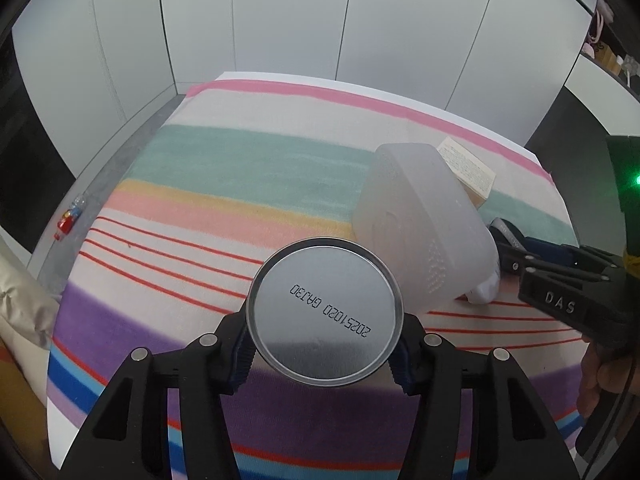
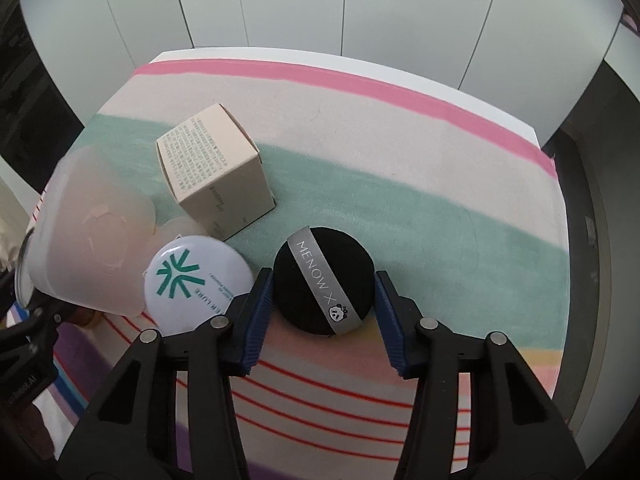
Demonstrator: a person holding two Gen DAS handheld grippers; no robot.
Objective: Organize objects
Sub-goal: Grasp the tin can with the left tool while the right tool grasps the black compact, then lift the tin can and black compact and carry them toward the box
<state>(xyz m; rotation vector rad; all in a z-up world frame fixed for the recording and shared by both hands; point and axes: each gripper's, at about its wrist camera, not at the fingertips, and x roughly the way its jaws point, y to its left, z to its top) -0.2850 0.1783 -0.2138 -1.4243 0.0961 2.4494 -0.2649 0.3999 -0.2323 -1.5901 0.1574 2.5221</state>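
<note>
In the left wrist view my left gripper (image 1: 322, 358) is shut on a metal can (image 1: 324, 312). Its blue pads press both sides, and the can's flat end with a printed date code faces the camera. My right gripper (image 2: 324, 300) is shut on a round black powder puff (image 2: 320, 276) with a grey "MENOW X" ribbon, which lies on the striped cloth (image 2: 400, 200). A white round compact (image 2: 196, 280) with a green logo lies just left of the puff. Behind it stand a beige carton (image 2: 216, 172) and a tipped translucent plastic container (image 2: 88, 232).
The container (image 1: 420, 220) lies between the two grippers, hiding most of the carton (image 1: 468, 164). The right gripper (image 1: 516, 256) reaches in from the right edge. A small colourful item (image 1: 70, 218) lies beyond the table's left edge, beside a silver bag (image 1: 20, 300). White panels stand behind.
</note>
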